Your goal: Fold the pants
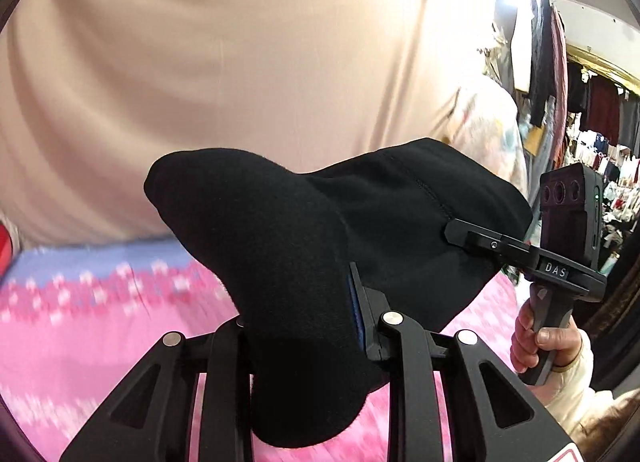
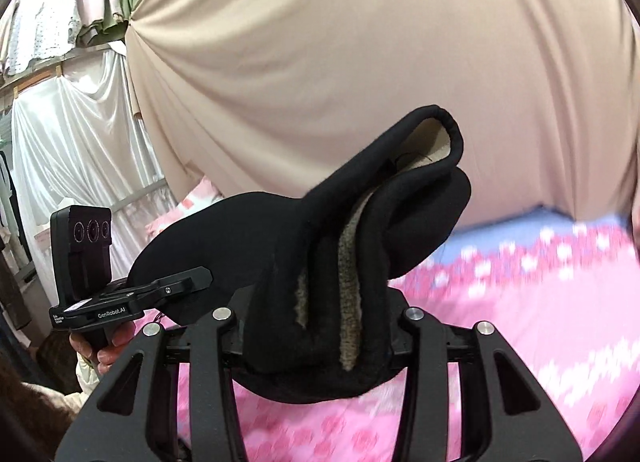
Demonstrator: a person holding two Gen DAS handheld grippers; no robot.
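The black fleece-lined pants [image 1: 288, 246] hang in the air above the pink bed, stretched between both grippers. My left gripper [image 1: 304, 326] is shut on a thick bunch of the black cloth, which hides its left finger. My right gripper [image 2: 320, 326] is shut on another bunch of the pants [image 2: 360, 222], whose brown fleece lining shows at the folded edges. The right gripper also shows in the left wrist view [image 1: 472, 234], clamped on the far end of the cloth. The left gripper shows in the right wrist view [image 2: 192, 282], clamped on the cloth's left end.
A pink flowered bedsheet [image 1: 100, 334] with a blue band lies below. A beige curtain [image 2: 340, 42] hangs close behind. White drapes [image 2: 72, 134] and hung clothes [image 1: 560, 102] stand at the sides.
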